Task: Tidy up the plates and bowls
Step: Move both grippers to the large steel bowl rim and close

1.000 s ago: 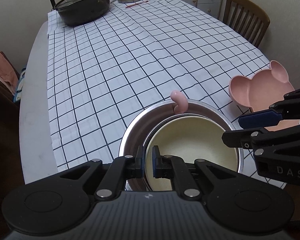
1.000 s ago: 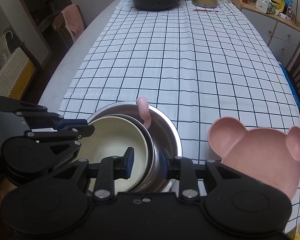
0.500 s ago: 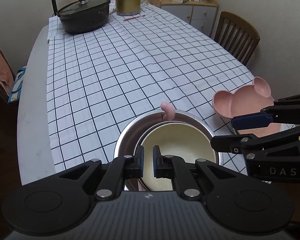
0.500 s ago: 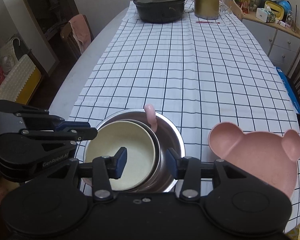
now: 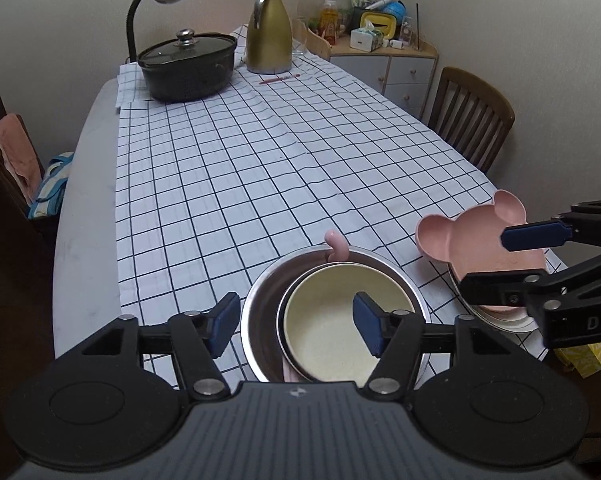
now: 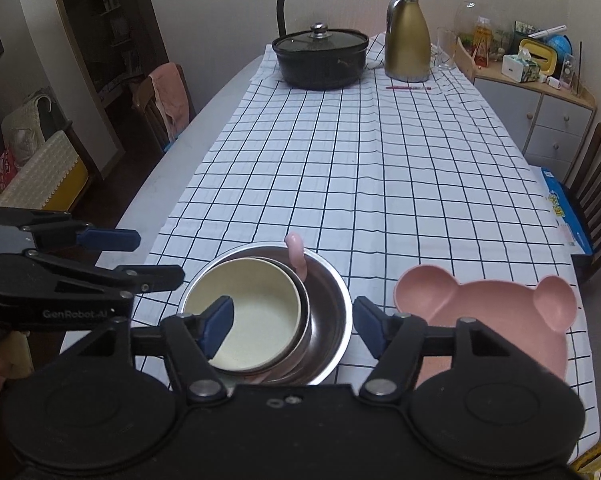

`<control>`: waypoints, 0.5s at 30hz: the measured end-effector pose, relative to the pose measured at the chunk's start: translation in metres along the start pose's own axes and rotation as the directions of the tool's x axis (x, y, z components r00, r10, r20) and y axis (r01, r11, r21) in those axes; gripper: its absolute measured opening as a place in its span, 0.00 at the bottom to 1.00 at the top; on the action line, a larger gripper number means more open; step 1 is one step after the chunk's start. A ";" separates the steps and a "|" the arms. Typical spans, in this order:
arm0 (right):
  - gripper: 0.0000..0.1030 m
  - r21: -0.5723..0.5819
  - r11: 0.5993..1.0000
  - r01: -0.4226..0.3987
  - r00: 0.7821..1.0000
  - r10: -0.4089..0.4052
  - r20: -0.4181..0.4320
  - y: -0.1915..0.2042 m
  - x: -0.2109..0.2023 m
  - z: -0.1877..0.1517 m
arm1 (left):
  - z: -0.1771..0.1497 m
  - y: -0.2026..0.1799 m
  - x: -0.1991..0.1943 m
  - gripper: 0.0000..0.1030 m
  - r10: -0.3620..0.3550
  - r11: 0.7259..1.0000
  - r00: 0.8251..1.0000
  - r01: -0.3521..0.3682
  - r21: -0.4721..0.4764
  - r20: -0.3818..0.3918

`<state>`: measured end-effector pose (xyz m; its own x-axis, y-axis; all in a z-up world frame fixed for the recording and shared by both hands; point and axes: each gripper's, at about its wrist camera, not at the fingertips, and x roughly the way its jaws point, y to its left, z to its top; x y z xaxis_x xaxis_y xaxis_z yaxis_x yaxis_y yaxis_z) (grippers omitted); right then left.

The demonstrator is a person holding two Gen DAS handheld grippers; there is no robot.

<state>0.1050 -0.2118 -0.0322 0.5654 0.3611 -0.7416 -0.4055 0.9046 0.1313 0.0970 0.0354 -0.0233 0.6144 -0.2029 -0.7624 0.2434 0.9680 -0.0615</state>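
Cream bowl [image 5: 332,320] nested in steel bowl [image 6: 328,304] at tablecloth's near edge. Both grippers, L [image 5: 296,324] & R [image 6: 292,326], opening, gripping nothing. Release step looks done; next prob. pink bear plate [image 6: 496,304].

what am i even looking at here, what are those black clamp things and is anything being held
The black clamps are two hand-held grippers; a person carries one in each hand, and each has a camera looking along its fingers. One picture is from the left gripper, the other from the right gripper; each also shows the other at its edge. Below them, on a checked tablecloth, a cream bowl sits nested in a steel bowl, with a pink handle sticking up behind it. Beside them lies a pink bear-shaped plate. Nothing is held: both sets of jaws are opening, above the bowls. A lidded black pot and gold jug stand far off.
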 end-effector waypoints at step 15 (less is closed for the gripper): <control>0.98 0.064 0.994 0.090 0.995 -0.093 0.047 -0.018 -0.001 -0.023 | -0.013 0.051 0.030 0.71 0.055 0.996 0.998 -0.056 -0.070 -0.023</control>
<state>0.0948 -0.2339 -0.0489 0.6336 0.2852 -0.7192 -0.3058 0.9462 0.1057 0.1187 0.0806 -0.0579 0.6091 -0.1459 -0.7796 0.1555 0.9858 -0.0630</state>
